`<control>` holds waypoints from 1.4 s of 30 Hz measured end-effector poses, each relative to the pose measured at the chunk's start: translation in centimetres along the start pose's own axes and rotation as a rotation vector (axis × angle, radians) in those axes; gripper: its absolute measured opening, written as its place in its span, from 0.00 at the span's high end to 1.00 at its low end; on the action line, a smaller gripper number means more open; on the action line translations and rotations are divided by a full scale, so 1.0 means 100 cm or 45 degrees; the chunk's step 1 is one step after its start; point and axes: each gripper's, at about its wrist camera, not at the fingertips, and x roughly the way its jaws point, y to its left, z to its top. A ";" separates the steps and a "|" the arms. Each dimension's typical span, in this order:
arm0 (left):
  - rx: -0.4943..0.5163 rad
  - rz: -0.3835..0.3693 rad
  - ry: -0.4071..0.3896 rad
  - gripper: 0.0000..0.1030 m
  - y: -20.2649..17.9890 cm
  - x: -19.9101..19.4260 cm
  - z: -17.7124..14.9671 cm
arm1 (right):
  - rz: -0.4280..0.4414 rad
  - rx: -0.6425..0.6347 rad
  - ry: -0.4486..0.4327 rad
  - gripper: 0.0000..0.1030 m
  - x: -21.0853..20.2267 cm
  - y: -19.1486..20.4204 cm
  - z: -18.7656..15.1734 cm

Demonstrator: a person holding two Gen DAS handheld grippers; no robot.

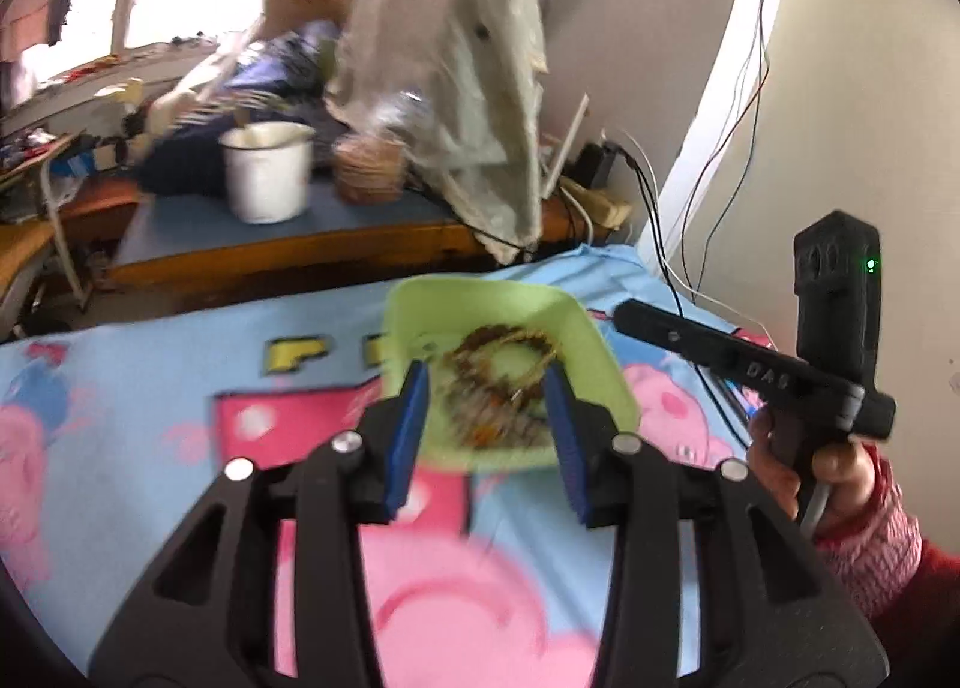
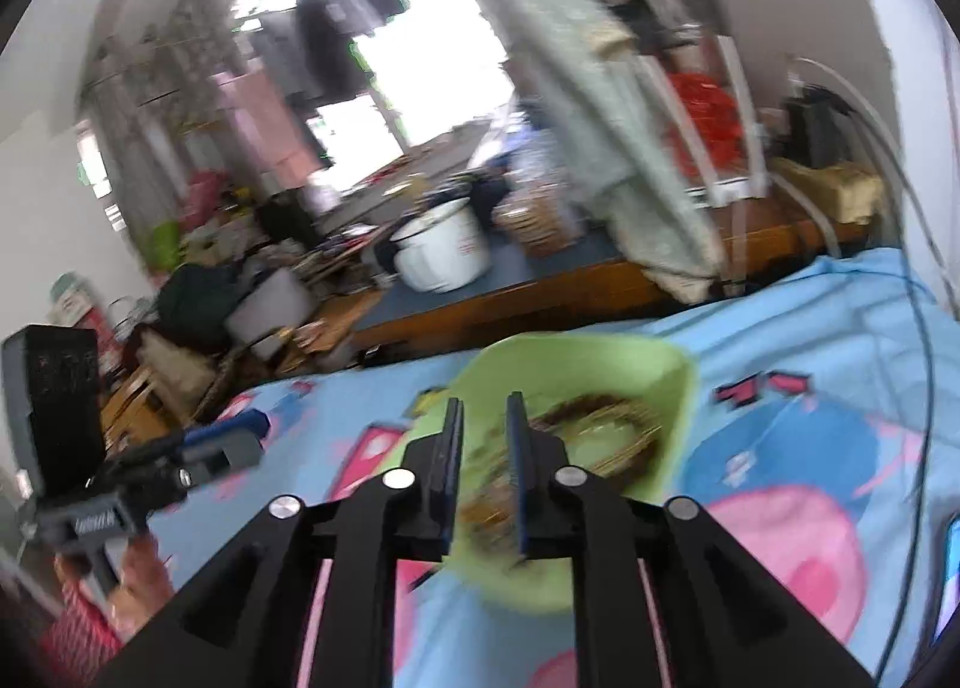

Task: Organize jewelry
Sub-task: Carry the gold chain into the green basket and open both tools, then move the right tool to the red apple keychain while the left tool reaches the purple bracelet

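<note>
The left gripper hung with its jaws spread wide, its blue pads either side of the near edge of a light green tray, gripping nothing. The right gripper was over the same tray from the other side, its jaws narrowed to a slim gap; blur hid whether anything was caught between them, so I cannot tell if it held a piece. From the left wrist view, the right gripper's black body sat just beside the tray's far right corner, held by a hand in a red and white sleeve.

The jewelry lay heaped inside the tray: brown beaded strands and a golden ring-shaped coil, tangled together.

The tray rested on a blue cartoon blanket with pink figures, toward its far edge. Beyond that edge stood a wooden desk with a blue top, carrying a white enamel pot and a woven basket side by side, with pale cloth draped above them.
</note>
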 end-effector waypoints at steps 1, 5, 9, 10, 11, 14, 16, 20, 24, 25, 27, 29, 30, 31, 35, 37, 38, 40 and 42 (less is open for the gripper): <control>-0.010 0.018 -0.008 0.63 0.006 -0.014 -0.006 | 0.022 -0.022 0.010 1.00 -0.002 0.010 -0.005; -0.082 0.169 -0.015 0.63 0.045 -0.079 -0.052 | 0.141 -0.138 0.122 0.89 0.005 0.056 -0.038; -0.212 0.303 0.018 0.63 0.079 -0.124 -0.107 | 0.236 -0.239 0.305 0.89 0.028 0.098 -0.074; -0.236 0.315 0.025 0.63 0.084 -0.128 -0.117 | 0.245 -0.263 0.337 0.89 0.032 0.107 -0.081; -0.256 0.321 0.032 0.63 0.087 -0.133 -0.129 | 0.251 -0.298 0.380 0.89 0.038 0.117 -0.091; -0.288 0.310 0.046 0.63 0.088 -0.141 -0.157 | 0.267 -0.399 0.482 0.89 0.049 0.144 -0.117; -0.290 0.298 0.053 0.63 0.089 -0.143 -0.168 | 0.270 -0.464 0.533 0.89 0.054 0.160 -0.131; -0.310 0.291 0.056 0.63 0.092 -0.140 -0.176 | 0.203 -0.627 0.576 0.90 0.059 0.182 -0.152; -0.298 0.283 0.059 0.63 0.091 -0.137 -0.179 | 0.128 -0.692 0.601 0.92 0.068 0.186 -0.165; -0.297 0.286 0.062 0.63 0.090 -0.136 -0.180 | 0.120 -0.709 0.576 0.93 0.069 0.186 -0.165; -0.295 0.276 0.071 0.63 0.089 -0.135 -0.183 | 0.084 -0.744 0.558 1.00 0.069 0.188 -0.167; -0.277 0.252 0.086 0.63 0.083 -0.135 -0.188 | 0.097 -0.756 0.563 1.00 0.071 0.190 -0.172; -0.266 0.243 0.093 0.63 0.081 -0.136 -0.190 | 0.096 -0.760 0.561 1.00 0.071 0.190 -0.173; -0.251 0.236 0.100 0.61 0.077 -0.136 -0.193 | 0.087 -0.775 0.556 1.00 0.069 0.192 -0.175; -0.184 0.222 0.134 0.56 0.060 -0.135 -0.205 | 0.149 -0.756 0.589 1.00 0.061 0.195 -0.181; -0.144 0.239 0.152 0.56 0.053 -0.134 -0.210 | 0.199 -0.750 0.611 1.00 0.052 0.198 -0.186; -0.129 0.242 0.161 0.56 0.051 -0.134 -0.212 | 0.237 -0.741 0.627 1.00 0.046 0.199 -0.190; -0.112 0.239 0.183 0.56 0.047 -0.132 -0.216 | 0.292 -0.731 0.654 1.00 0.037 0.202 -0.198; -0.103 0.240 0.196 0.56 0.045 -0.131 -0.218 | 0.311 -0.716 0.651 1.00 0.031 0.202 -0.203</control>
